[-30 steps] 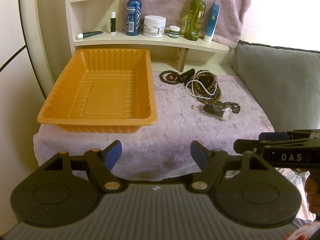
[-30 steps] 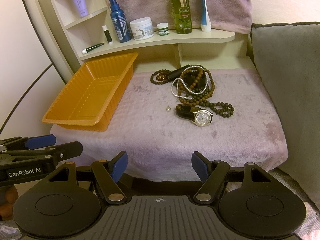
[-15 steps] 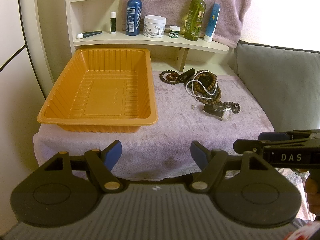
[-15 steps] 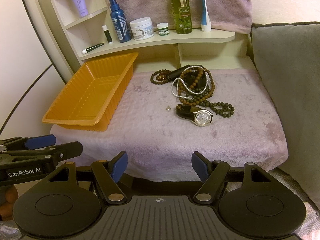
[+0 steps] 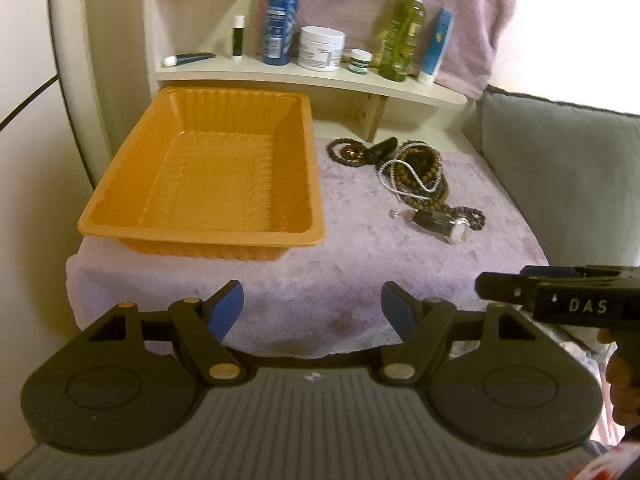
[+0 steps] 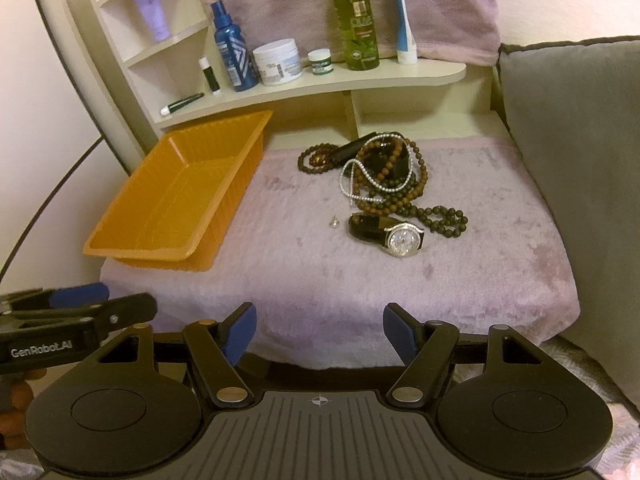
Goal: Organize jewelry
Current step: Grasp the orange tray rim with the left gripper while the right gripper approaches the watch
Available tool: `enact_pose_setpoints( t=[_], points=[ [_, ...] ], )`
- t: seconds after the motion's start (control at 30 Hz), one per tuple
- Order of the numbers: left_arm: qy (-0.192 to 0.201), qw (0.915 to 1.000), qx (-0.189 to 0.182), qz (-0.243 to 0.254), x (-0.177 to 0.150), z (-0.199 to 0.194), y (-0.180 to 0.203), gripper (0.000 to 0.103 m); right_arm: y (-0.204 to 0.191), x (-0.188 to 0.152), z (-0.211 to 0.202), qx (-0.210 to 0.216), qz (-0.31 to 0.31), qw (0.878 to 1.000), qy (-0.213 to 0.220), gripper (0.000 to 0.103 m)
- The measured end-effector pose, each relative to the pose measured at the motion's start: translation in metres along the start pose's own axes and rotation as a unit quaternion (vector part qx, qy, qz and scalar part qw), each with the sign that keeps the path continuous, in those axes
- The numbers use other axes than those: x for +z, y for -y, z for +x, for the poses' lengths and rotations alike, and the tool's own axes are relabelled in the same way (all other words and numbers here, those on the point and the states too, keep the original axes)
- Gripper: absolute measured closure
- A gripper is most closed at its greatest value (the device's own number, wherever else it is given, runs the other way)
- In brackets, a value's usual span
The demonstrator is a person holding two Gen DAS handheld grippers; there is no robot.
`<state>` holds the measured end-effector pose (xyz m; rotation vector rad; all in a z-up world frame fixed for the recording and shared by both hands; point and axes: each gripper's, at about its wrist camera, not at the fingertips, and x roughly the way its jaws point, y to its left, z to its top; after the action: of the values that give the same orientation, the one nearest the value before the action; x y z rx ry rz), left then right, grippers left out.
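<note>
An empty orange tray (image 5: pixel 308 168) (image 6: pixel 224 200) sits on the left of a lilac cloth. To its right lies a pile of jewelry: brown bead necklaces (image 6: pixel 404 196) (image 5: pixel 424 196), a white pearl strand (image 6: pixel 360 168), a dark bead bracelet (image 6: pixel 316 158) (image 5: pixel 344 152), a wristwatch (image 6: pixel 400 236) (image 5: pixel 452 228) and a small pendant (image 6: pixel 334 222). My left gripper (image 5: pixel 312 312) is open and empty, in front of the cloth's near edge. My right gripper (image 6: pixel 318 328) is open and empty, also short of the cloth, facing the watch.
A shelf (image 6: pixel 360 76) behind holds bottles, jars and tubes. A grey cushion (image 6: pixel 572 160) borders the cloth on the right. A white curved frame (image 5: pixel 72 80) stands left of the tray. Each gripper shows at the edge of the other's view.
Both grippers have shifted slightly forward and up; the scene looks a little closer. Nothing on the cloth has moved.
</note>
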<state>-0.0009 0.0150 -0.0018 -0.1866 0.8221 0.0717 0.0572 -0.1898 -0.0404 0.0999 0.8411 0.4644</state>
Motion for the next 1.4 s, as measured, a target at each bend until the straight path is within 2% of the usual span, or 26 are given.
enact_pose_setpoints(
  t=[0.2, 0.33, 0.57, 0.83, 1.0, 1.17, 1.4],
  points=[
    [0.029, 0.9985, 0.023, -0.041, -0.002, -0.001, -0.028, 0.029, 0.02, 0.006, 0.008, 0.007, 0.021, 0.999, 0.032, 0.032],
    [0.054, 0.9933, 0.048, -0.09, -0.004, 0.001, -0.055, 0.029, 0.034, 0.012, 0.016, 0.005, 0.032, 0.998, 0.051, 0.032],
    [0.104, 0.9767, 0.094, -0.163, -0.006, 0.01, -0.101, 0.029, 0.059, 0.018, 0.032, -0.011, 0.057, 0.996, 0.066, 0.032],
    [0.145, 0.9569, 0.112, -0.225, -0.011, 0.028, -0.13, 0.03, 0.077, 0.026, 0.047, -0.027, 0.072, 0.994, 0.076, 0.032],
    [0.16, 0.9518, 0.114, -0.236, -0.012, 0.042, -0.139, 0.03, 0.081, 0.032, 0.056, -0.033, 0.076, 0.993, 0.079, 0.032],
    [0.179, 0.9524, 0.122, -0.215, -0.008, 0.059, -0.141, 0.03, 0.083, 0.036, 0.064, -0.036, 0.077, 0.994, 0.074, 0.032],
    [0.18, 0.9521, 0.125, -0.213, -0.004, 0.083, -0.145, 0.039, 0.085, 0.038, 0.072, -0.042, 0.079, 0.994, 0.063, 0.032]
  ],
)
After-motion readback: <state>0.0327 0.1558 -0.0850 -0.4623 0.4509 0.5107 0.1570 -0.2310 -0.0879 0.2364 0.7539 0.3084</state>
